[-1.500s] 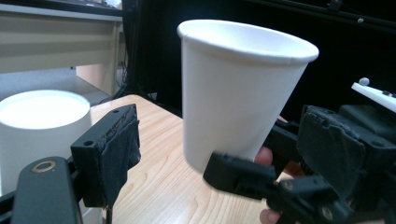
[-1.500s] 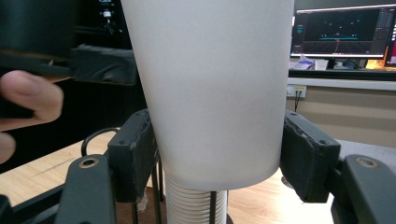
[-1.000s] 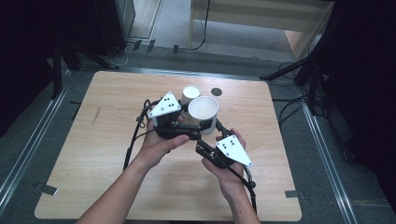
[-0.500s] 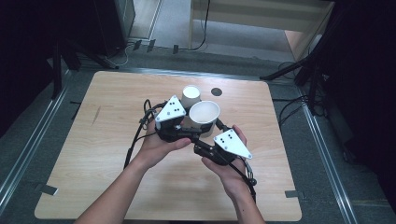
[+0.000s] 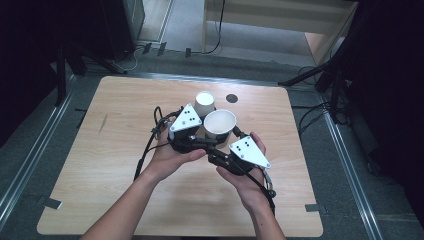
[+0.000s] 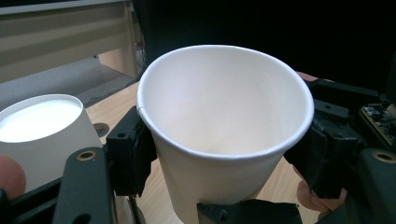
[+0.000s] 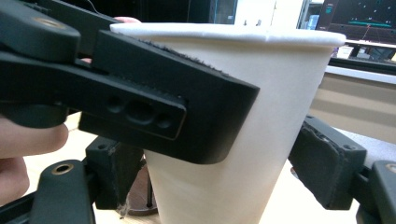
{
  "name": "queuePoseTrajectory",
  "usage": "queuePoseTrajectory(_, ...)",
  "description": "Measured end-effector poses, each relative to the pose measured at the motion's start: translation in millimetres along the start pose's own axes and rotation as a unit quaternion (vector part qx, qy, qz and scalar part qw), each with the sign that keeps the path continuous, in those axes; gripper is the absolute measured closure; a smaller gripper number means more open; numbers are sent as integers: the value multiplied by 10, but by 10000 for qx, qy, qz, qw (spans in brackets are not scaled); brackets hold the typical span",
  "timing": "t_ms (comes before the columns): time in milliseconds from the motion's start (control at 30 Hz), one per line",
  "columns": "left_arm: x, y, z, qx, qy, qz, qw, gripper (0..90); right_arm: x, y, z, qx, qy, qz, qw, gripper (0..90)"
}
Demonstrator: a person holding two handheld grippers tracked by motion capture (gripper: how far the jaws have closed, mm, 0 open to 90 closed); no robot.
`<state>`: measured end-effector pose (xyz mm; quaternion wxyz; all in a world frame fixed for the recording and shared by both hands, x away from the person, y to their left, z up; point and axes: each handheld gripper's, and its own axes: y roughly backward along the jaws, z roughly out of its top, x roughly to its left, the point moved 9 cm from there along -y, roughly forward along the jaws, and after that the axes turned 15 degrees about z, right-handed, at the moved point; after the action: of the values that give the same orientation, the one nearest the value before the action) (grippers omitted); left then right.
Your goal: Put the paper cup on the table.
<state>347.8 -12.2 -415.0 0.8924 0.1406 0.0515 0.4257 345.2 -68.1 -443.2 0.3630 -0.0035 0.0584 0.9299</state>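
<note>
A white paper cup (image 5: 220, 122) stands upright, held just above the table between both hands. My left gripper (image 5: 207, 136) is shut on it, and in the left gripper view its pads (image 6: 133, 154) press the cup (image 6: 224, 107) from both sides. My right gripper (image 5: 223, 144) comes in from the lower right. Its jaws have just been opening and now stand apart around the cup (image 7: 261, 93), with a gap at the right pad (image 7: 327, 170). The wide black jaw across the right gripper view belongs to the left gripper.
A second white cup (image 5: 204, 103) stands upside down on the wooden table (image 5: 110, 165), just behind the left gripper and at the left of its view (image 6: 42, 126). A dark round spot (image 5: 231, 99) lies behind the held cup. Cables trail from both grippers.
Both hands have drawn slightly closer together around the cup. The right gripper's plate has shifted a little up toward it. The cup has stayed about where it was.
</note>
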Motion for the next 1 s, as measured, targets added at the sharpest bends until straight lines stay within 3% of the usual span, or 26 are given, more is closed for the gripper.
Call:
queuePoseTrajectory(300, 21, 15, 0, 18, 147, -65, 9999, 215, 22, -2, 2, -40, 79, 56, 9999, 282)
queuePoseTrajectory(400, 57, 41, 40, -75, 291, -92, 9995, 115, 2, -6, 4, -60, -4, 22, 10000, 286)
queuePoseTrajectory(600, 161, 143, 97, -255, 464, -102, 9985, 50, -82, 9, -20, -40, -73, -62, 9999, 286)
queuePoseTrajectory(833, 276, 241, 77, -356, 532, 17, 9979, 38, -173, 10, -23, -60, -173, -135, 9997, 286)
queuePoseTrajectory(1000, 386, 319, 48, -397, 568, 231, 9973, 32, -264, 13, -31, -63, -194, -211, 9996, 287)
